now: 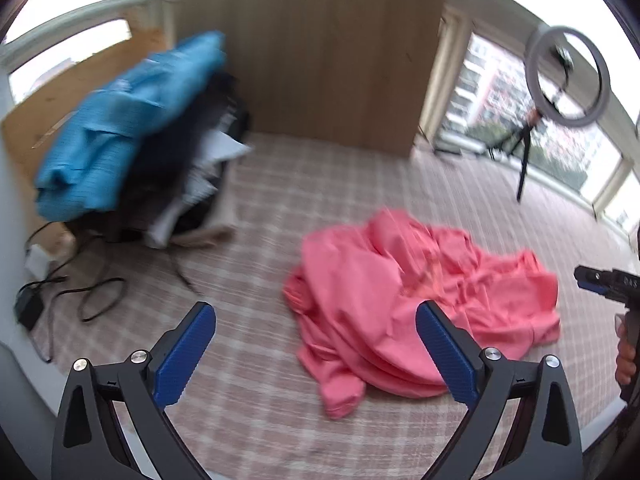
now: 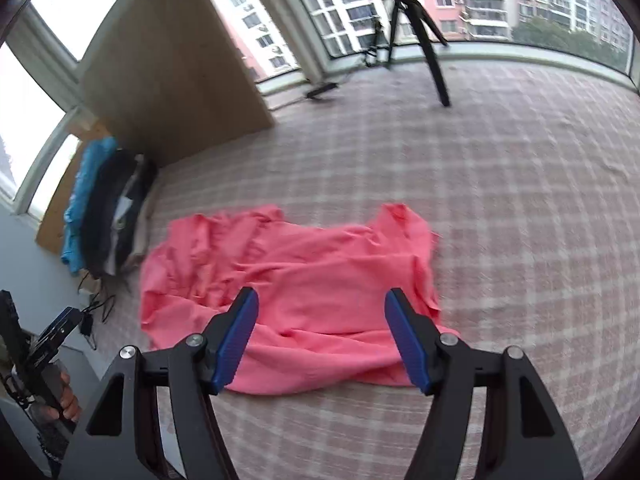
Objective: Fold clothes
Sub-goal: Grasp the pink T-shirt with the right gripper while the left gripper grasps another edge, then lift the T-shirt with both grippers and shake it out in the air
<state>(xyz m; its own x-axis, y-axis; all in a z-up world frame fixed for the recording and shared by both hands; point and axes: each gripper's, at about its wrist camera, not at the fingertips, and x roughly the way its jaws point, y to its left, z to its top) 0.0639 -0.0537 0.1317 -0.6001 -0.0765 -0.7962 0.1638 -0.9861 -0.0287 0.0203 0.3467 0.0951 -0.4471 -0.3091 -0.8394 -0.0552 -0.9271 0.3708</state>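
Both tongs are observed spread wide and holding nothing: the left tongs point(image 1: 316, 346) are poised above the checked bed cover point(image 1: 260, 220) just left of the pink garment point(image 1: 400, 300), and the right tongs point(image 2: 322, 336) are held over the near edge of that garment point(image 2: 288, 280). The pink garment is found crumpled and unfolded on the checked cover, near the middle of the bed. Beyond it, a pile of clothes topped by a blue garment point(image 1: 120, 128) is noted against a wooden panel point(image 1: 320, 52), with black cables point(image 1: 80, 292) beside it and a ring light on a tripod point(image 1: 568, 76) by the window.
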